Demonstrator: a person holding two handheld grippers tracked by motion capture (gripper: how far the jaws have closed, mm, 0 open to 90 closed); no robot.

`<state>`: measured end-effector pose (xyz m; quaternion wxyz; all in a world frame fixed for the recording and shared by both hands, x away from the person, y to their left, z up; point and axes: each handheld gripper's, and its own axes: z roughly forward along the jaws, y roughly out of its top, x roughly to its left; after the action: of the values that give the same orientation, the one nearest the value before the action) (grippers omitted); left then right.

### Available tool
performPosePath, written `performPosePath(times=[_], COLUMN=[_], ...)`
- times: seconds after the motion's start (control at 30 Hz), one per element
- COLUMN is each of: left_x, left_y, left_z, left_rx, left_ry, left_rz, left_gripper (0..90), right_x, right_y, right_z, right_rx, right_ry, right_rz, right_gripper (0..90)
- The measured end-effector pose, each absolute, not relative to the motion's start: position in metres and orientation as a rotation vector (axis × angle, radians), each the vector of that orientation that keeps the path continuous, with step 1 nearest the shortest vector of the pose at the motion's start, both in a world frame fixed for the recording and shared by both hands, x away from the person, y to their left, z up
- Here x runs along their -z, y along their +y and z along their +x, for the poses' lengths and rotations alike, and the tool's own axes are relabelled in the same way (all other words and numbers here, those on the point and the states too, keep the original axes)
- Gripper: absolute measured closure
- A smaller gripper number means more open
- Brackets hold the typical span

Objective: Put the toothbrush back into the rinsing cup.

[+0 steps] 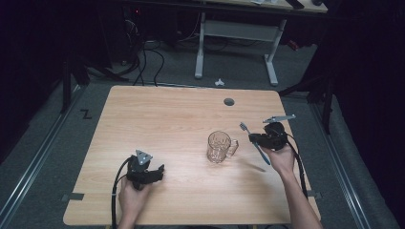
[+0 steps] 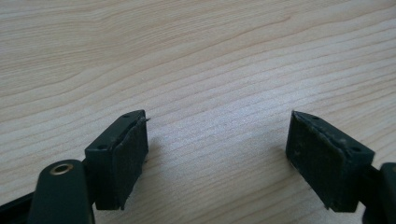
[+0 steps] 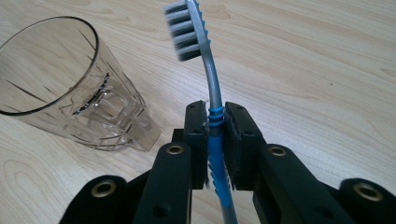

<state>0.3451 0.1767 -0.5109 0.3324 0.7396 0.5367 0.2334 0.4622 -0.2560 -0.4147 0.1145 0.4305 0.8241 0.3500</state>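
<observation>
Dark floor and cable-strewn desk legs surround the pale wooden table (image 1: 157, 119) where you work. Your right gripper (image 3: 215, 135) is clamped on a toothbrush (image 3: 212, 93), its two black jaws pressed against the blue ribbed part of the handle. Grey bristles rise above the jaws, and the blue handle runs down below them. From the high view, the toothbrush (image 1: 255, 143) sits off the table at the right side, head pointing away from you, tail slanting back toward your right hand (image 1: 282, 160). Just to its left stands a clear glass mug (image 1: 220, 147) with a handle, upright on the wood and apart from the brush. Well away, on the near left of the table, your left gripper (image 1: 160, 171) rests low over bare wood; its jaws stand wide apart with nothing between them. A small round grommet (image 1: 229, 101) is set in the far edge.
</observation>
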Motion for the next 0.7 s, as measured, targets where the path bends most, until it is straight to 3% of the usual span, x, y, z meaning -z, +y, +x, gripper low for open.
performPosePath(times=[0.7], left_x=[0.511], left_y=[0.177], left_z=[0.345], left_rx=[-0.610], left_ry=[1.402], left_rz=[1.932], left_gripper=[21.5], right_x=[0.406], right_y=[-0.254], right_z=[0.446], right_rx=[-1.126], right_ry=[2.411], right_rz=[1.203], right_gripper=[80.2])
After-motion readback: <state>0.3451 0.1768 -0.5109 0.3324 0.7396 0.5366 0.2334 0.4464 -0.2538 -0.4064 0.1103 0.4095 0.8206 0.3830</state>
